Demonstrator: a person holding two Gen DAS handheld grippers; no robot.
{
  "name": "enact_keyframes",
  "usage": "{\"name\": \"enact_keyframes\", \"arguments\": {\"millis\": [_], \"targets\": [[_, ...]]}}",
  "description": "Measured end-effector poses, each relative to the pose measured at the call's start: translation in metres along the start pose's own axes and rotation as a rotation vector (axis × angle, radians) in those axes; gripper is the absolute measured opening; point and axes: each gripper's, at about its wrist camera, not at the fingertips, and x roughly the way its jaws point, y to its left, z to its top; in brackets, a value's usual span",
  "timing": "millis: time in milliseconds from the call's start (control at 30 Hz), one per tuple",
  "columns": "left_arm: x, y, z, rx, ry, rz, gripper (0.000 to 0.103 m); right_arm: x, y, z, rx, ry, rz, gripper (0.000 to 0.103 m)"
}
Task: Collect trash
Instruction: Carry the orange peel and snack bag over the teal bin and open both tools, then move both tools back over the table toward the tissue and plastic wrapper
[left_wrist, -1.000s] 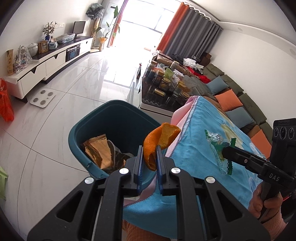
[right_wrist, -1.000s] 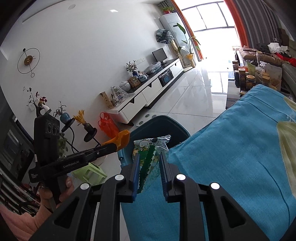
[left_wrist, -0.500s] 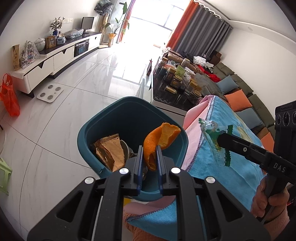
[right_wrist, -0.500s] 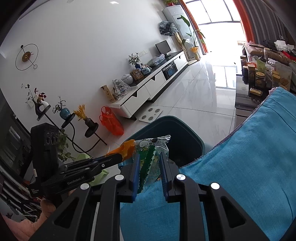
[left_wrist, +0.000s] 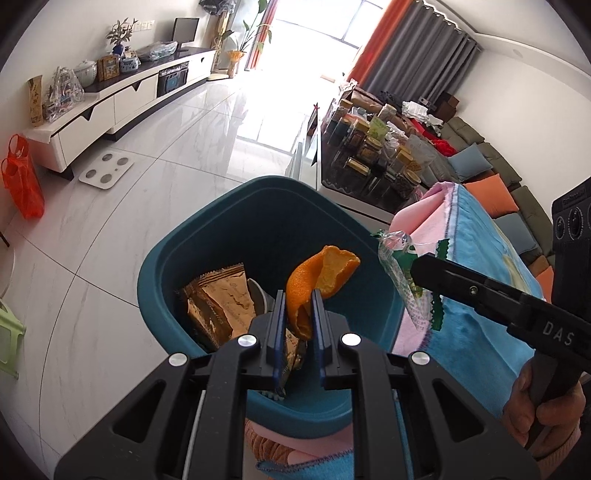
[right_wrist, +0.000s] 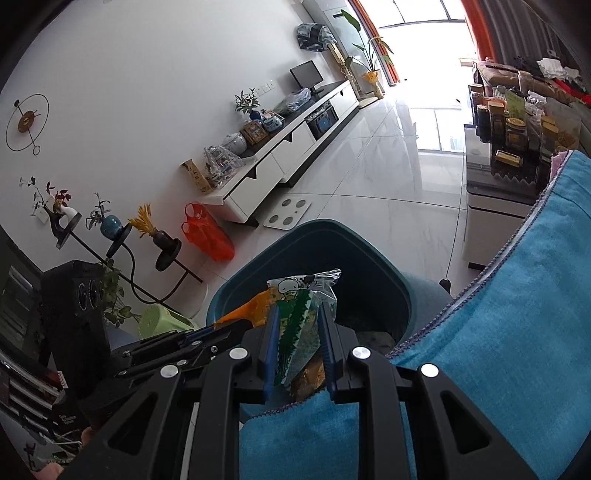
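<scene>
While my left gripper (left_wrist: 295, 314) pinches floppy peel (left_wrist: 317, 273) mid-frame, right gripper (right_wrist: 297, 332) clamps a light, crinkly wrapper (right_wrist: 299, 317) over the bin (left_wrist: 236, 229).

Curled orange peel (left_wrist: 317, 275) over teal bin (left_wrist: 192, 254), green-printed wrapper (right_wrist: 301, 314) (crinkled) at its rim

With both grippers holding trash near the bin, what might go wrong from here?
1. The green snack wrapper in the right gripper hangs near the teal bin's rim beside the blue cloth; released now, it may land on the cloth.
2. The two grippers sit close together and could bump.
3. The orange peel in the left gripper might stick to the pads.
</scene>
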Motion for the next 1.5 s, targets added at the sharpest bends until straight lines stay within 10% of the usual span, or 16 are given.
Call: {"name": "enact_keyframes", "arguments": {"millis": [767, 1067, 1500], "targets": [[-0.013, -0.01, -0.002, 0.018, -0.074, -0.039, 0.039, -0.032, -0.012, -0.015, 0.025, -0.055, -0.013, 0.033], [-0.054, -0.06, -0.02, 0.152, -0.151, -0.131, 0.055, -0.111, -0.018, -0.052, -0.045, -0.167, -0.053, 0.034], [-0.037, -0.187, -0.063, 0.399, -0.05, -0.349, 0.057, -0.229, -0.082, -0.127, 0.084, -0.324, -0.252, 0.037]]}}
